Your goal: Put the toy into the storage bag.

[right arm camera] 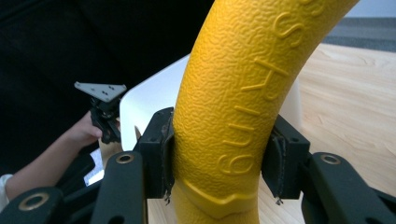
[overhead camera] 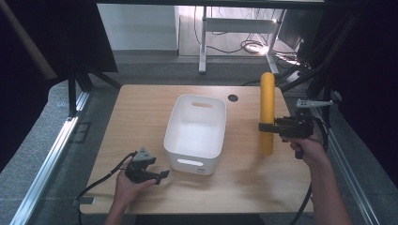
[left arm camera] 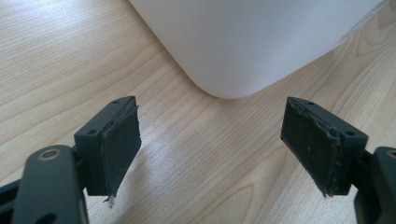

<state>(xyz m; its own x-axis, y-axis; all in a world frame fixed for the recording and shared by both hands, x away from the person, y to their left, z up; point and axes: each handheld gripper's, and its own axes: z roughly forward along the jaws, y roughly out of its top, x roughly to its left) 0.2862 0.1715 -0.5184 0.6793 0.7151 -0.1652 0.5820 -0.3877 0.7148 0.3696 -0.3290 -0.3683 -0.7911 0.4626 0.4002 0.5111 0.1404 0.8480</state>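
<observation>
Both jaws of the right gripper (right arm camera: 219, 163) clamp the yellow roller (right arm camera: 233, 107).

Yellow pebbled roller (overhead camera: 267, 112) w/ raised lettering, white bin (overhead camera: 196, 133), pale wood-grain table (overhead camera: 141, 122), black grippers w/ grey plates.

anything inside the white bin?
The white bin looks empty in the high view: bare white floor and inner walls show. Its near wall hides a strip of floor just behind it. The yellow foam roller is outside, clamped in the right gripper.
</observation>
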